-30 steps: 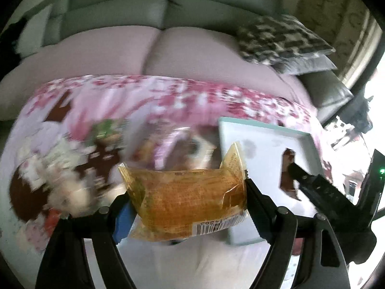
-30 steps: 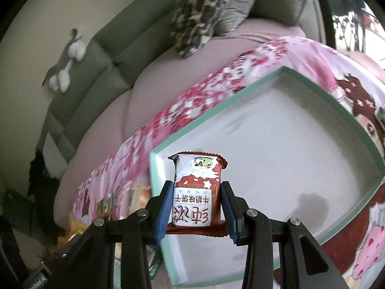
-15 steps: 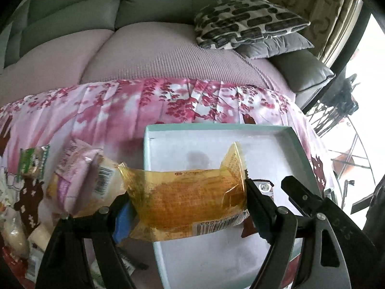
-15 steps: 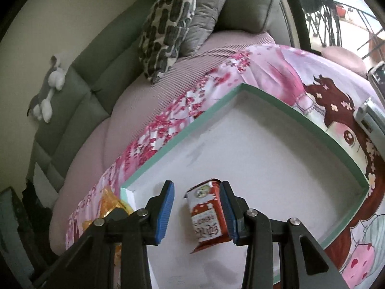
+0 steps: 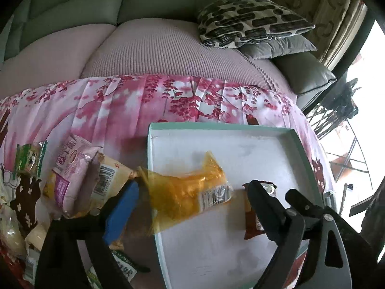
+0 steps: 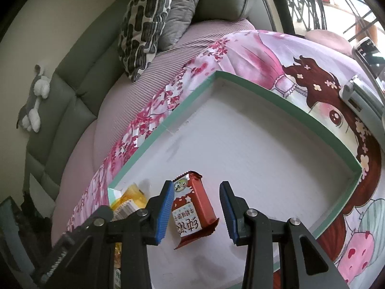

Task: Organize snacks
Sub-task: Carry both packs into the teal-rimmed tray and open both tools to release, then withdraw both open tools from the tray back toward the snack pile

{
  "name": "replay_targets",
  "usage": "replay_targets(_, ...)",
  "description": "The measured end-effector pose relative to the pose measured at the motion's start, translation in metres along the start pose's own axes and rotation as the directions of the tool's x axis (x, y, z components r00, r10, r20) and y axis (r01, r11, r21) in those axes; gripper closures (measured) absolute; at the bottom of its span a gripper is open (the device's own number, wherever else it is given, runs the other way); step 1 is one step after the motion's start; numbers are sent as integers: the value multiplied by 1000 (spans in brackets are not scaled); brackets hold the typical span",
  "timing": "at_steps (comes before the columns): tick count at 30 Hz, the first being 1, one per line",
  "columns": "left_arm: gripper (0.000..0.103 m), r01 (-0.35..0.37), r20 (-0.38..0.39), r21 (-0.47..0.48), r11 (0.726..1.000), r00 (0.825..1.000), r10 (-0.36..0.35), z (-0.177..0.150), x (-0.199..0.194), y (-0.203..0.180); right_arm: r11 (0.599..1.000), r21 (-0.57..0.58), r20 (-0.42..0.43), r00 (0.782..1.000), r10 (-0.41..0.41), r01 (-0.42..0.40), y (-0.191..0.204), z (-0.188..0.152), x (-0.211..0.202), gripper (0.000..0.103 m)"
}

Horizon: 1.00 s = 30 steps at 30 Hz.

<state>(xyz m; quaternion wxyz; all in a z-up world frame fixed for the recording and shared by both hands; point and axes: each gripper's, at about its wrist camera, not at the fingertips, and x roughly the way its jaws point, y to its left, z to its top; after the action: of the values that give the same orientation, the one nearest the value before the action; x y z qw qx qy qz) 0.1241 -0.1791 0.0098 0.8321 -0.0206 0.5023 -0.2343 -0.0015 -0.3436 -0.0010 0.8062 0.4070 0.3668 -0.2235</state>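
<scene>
L jaws just widened off orange pack (image 5: 190, 197); red pack (image 6: 193, 208) in tray (image 6: 276, 96).

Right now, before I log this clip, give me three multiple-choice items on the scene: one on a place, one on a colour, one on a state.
1. Where does the red snack packet lie?
A. on the sofa seat
B. on the white floor of the tray
C. on the pink cloth

2. What colour is the tray's rim?
A. teal
B. yellow
C. black

3. How is the right gripper?
A. shut on the red snack packet
B. shut on nothing
C. open

Answers:
1 B, the tray's walls surround the packet.
2 A, a teal edge runs round the white floor.
3 C, the jaws stand wider than the packet lying between them, with a clear gap at one blue pad.
</scene>
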Motion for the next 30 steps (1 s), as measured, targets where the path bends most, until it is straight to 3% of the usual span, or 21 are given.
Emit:
replay_targets(3, 11, -4, 25, -20, 1000, 1000, 4, 4, -11, 5, 1000, -9, 7, 1000, -15, 15, 1, 0, -2, 61)
replay_targets(6, 9, -52, 44, -32, 998, 998, 54, 6, -21, 11, 1000, -20, 3, 1000, -22, 22, 3, 0, -3, 60)
replay_targets(7, 7, -86, 44, -35, 996, 995, 88, 6, -22, 14, 999, -26, 7, 1000, -29, 30, 4, 0, -4, 57)
replay_targets(9, 5, -153, 42, -34, 988, 987, 155, 6, -23, 19, 997, -47, 22, 998, -55, 56, 7, 0, -6, 40)
replay_targets(12, 5, -214, 43, -32, 976, 976, 215, 4, -23, 26, 995, -75, 32, 997, -66, 68, 12, 0, -7, 35)
replay_targets(14, 5, -238, 38, -32, 971, 970, 239, 3, -21, 29, 993, -93, 28, 997, -70, 72, 14, 0, -6, 27)
replay_targets(18, 4, -249, 42, -23, 968, 967, 250, 2, -19, 30, 990, -127, 13, 998, -64, 65, 20, -2, -3, 21)
replay_targets(20, 4, -249, 46, -19, 968, 967, 250, 0, -19, 29, 989, -135, 12, 998, -65, 66, 21, -2, -3, 3)
replay_targets(21, 4, -250, 47, -19, 968, 967, 250, 0, -19, 29, 988, -140, 15, 998, -66, 68, 22, -3, -4, 0)
replay_targets(30, 4, -287, 47, -33, 957, 956, 288, -2, -20, 35, 982, -176, 12, 997, -75, 76, 27, -4, -4, 0)
